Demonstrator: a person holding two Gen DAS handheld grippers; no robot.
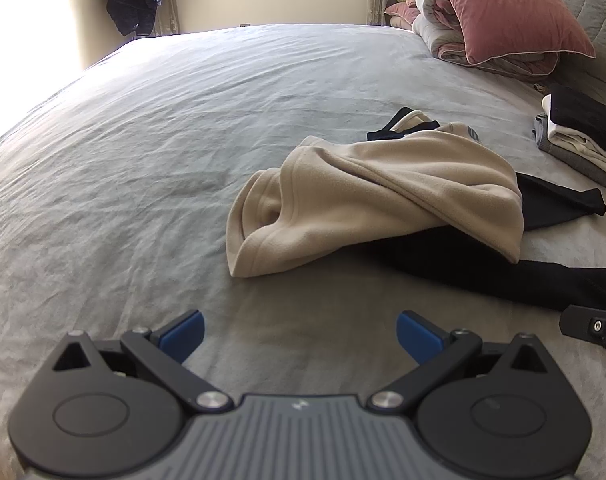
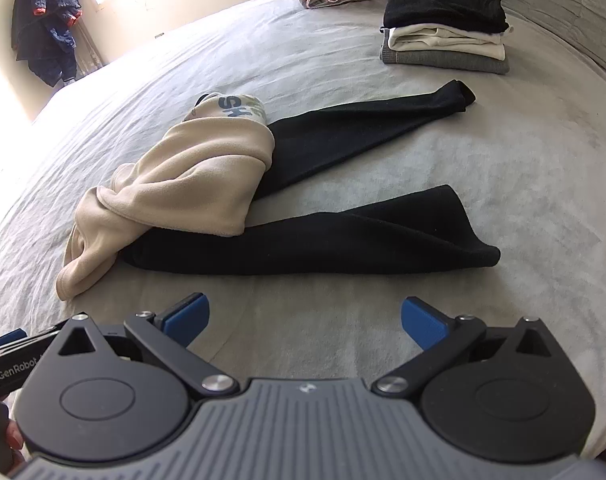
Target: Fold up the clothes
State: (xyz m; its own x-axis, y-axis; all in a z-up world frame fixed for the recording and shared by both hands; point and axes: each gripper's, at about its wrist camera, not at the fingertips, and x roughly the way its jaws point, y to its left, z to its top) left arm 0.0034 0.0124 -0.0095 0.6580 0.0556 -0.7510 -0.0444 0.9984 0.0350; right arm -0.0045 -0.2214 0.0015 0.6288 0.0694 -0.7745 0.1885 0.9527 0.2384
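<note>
One cream fleece garment (image 2: 175,176) lies crumpled mid-frame. One black garment (image 2: 323,236) shows two long limbs beneath it. One stack of folded clothes (image 2: 447,36), upper right, holds three pieces: black, cream, grey. One pink pillow (image 1: 515,8) sits upper right.

A cream fleece garment (image 2: 175,184) lies crumpled in a loose heap on the grey bed sheet (image 2: 503,184), its soft folds twisted and one ribbed hem end drooping toward the near edge. At its far end a white patch with blue lettering (image 2: 239,105) shows, perhaps a printed lining or a second piece tucked inside; the view does not settle which. The heap rests partly on top of a black garment (image 2: 343,236), apparently trousers, whose two long legs spread flat across the sheet in a V. Further back stands a neat stack of folded clothes (image 2: 447,36): black on top, cream in the middle, grey beneath.
</note>
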